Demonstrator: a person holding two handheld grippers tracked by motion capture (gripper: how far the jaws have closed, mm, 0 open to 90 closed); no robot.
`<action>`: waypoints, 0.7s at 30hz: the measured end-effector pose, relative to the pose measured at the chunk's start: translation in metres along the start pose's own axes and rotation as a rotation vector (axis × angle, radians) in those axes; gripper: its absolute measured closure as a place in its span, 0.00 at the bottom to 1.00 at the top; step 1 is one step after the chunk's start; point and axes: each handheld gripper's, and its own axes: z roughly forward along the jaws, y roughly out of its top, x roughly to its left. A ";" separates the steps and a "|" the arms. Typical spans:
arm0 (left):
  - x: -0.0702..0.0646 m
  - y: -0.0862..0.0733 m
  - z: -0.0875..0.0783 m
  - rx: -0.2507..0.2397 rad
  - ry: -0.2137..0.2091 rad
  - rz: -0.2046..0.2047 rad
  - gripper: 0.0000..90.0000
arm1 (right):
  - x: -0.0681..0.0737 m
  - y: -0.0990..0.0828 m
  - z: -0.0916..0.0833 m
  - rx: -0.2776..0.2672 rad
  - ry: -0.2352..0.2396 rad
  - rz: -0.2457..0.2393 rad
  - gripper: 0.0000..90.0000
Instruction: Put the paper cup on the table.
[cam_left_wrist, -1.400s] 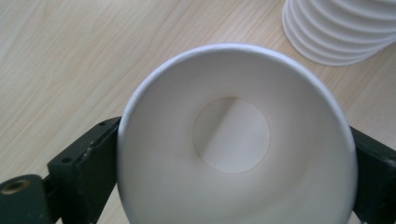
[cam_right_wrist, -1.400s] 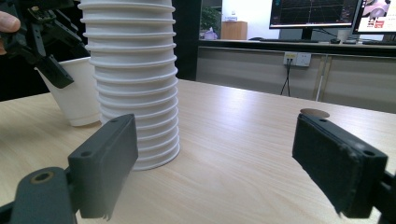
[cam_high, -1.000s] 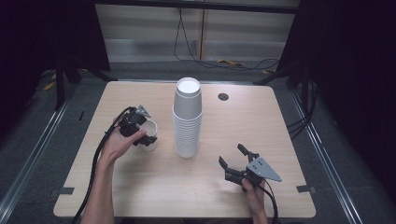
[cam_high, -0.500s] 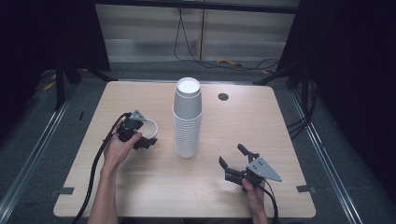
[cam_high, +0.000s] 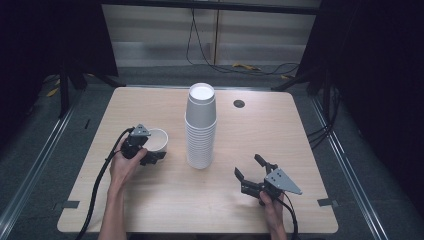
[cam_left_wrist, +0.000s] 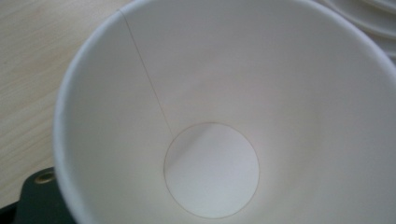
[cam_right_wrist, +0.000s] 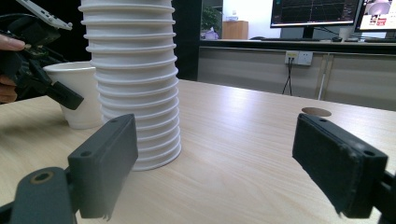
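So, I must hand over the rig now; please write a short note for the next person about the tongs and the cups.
Left tongs: shut on the rim of a single white cup, which stands upright on the table, left of the stack and apart from it.
Right tongs: open, holding nothing, low over the table, right of the stack.
Stack of cups: upright at the table's middle.
Done: one cup is separate.
Left: probably release this cup and go on with the stack.
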 end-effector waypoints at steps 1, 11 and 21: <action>0.000 -0.001 -0.001 -0.006 0.004 -0.008 0.17 | 0.000 0.000 0.000 0.000 0.001 0.000 0.16; -0.001 -0.018 -0.002 -0.054 0.016 -0.052 0.17 | 0.000 0.000 0.000 0.000 0.000 -0.001 0.16; -0.012 -0.032 -0.020 -0.114 0.072 -0.085 0.17 | 0.000 0.000 0.000 0.000 0.000 -0.001 0.16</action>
